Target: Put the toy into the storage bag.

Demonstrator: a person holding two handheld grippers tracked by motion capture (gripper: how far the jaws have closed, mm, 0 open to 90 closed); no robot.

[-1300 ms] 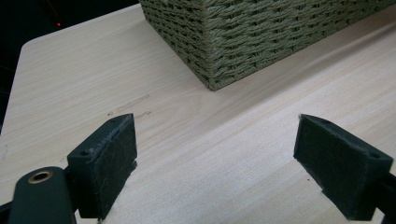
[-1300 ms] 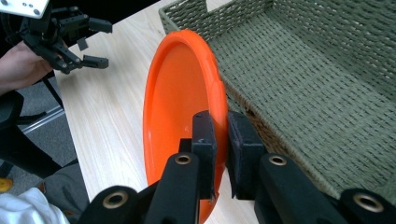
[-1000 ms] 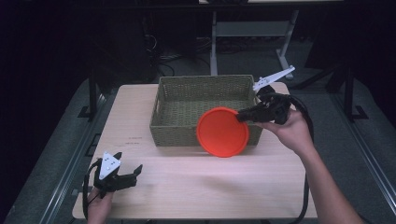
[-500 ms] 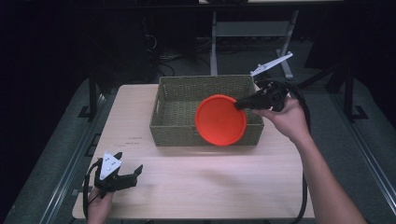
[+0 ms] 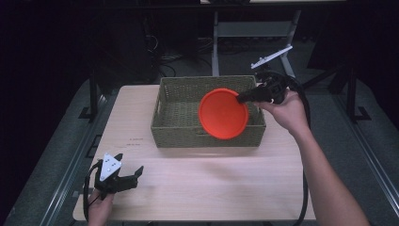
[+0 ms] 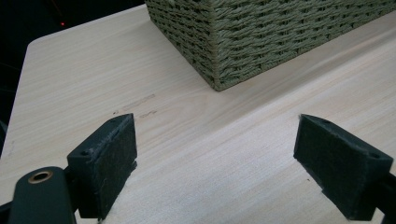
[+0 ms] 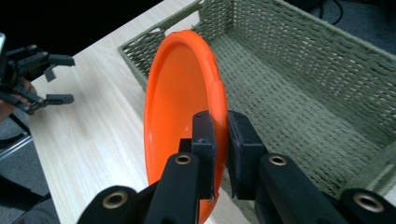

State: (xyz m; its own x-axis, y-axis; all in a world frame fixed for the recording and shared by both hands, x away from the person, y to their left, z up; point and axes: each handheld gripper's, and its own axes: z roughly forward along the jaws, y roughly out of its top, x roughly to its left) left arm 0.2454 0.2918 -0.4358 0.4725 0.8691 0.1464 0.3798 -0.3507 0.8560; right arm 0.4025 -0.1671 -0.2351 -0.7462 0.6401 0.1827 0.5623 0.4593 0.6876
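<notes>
A pale wooden table [image 5: 197, 188] takes up most of the scene from above, and on its far half sits a rectangular olive-green woven basket [image 5: 179, 113]. A round orange plastic plate [image 5: 223, 114] is held up on edge over the basket's right part, its face turned toward the near side and its lower rim overlapping the basket's front wall. The right gripper [image 5: 242, 98] is clenched on the plate's right rim. The right gripper view makes that plain: the two black pads [image 7: 204, 140] pinch the thin rim [image 7: 223, 112] from either side, with the basket's woven floor beyond. At the table's near left corner, the left gripper [image 5: 134, 175] rests low, well apart from the basket. Its own view shows the jaws spread wide over bare wood, nothing between them, and a corner of the basket [image 6: 224, 65] ahead.
</notes>
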